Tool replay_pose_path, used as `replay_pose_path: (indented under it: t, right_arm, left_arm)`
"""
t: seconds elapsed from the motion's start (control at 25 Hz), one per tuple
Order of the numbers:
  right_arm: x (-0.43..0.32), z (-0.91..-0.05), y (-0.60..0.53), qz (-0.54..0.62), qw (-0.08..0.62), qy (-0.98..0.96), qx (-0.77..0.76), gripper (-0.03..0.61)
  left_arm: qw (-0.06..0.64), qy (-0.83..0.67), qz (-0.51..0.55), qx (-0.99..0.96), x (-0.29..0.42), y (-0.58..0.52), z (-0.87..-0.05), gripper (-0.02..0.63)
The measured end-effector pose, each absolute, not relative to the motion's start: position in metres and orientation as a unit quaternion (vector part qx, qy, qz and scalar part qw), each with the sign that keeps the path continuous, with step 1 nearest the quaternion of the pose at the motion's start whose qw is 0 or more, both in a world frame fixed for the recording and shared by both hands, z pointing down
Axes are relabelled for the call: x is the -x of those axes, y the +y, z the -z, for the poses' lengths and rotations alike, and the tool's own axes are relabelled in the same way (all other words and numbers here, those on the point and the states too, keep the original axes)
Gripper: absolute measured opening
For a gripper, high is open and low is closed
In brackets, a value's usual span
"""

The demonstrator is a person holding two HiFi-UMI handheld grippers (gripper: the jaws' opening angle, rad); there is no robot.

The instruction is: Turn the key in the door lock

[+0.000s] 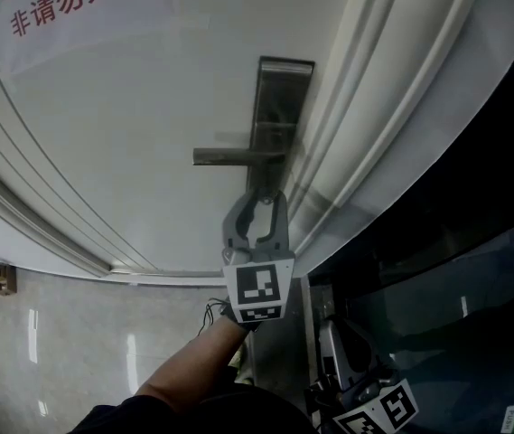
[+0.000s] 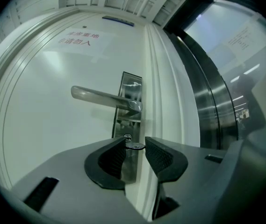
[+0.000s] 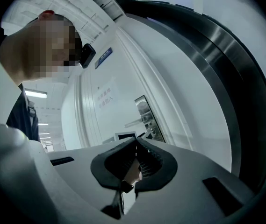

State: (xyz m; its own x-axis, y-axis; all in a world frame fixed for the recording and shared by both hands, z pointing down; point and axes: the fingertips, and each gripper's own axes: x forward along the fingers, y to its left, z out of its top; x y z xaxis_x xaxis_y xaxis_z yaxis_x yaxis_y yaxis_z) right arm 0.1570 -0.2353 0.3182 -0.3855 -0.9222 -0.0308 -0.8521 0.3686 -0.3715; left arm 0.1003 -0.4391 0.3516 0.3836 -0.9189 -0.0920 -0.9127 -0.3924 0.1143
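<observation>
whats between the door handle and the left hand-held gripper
Below the door handle, the lock plate carries the key, at the open tips of the left hand-held gripper. Left gripper view shows it.

From the left gripper (image 2: 135, 140), the key (image 2: 135, 146) stands out of the lock plate (image 2: 133, 80), just at the tips of the parted jaws. At 12 o'clock the lever handle (image 2: 100, 97) projects from the door (image 2: 44, 125) and closes the way from above; only a low gap lies between it and the key. At 3 o'clock the raised door frame (image 2: 170, 101) stands near, so the room there is narrow. At 9 o'clock the door face is flat and open for passing.
</observation>
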Motion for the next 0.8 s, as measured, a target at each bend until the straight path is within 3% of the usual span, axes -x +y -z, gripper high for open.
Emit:
replay_pose_path:
  t: [0.8]
  right_arm:
    - [-0.1621, -0.3256, -0.2443, 0.157, 0.106, 0.817, 0.544, 0.014]
  left_arm:
    - [0.011, -0.553, 0.073, -0.83, -0.1016, -0.4469, -0.3511, 0.124]
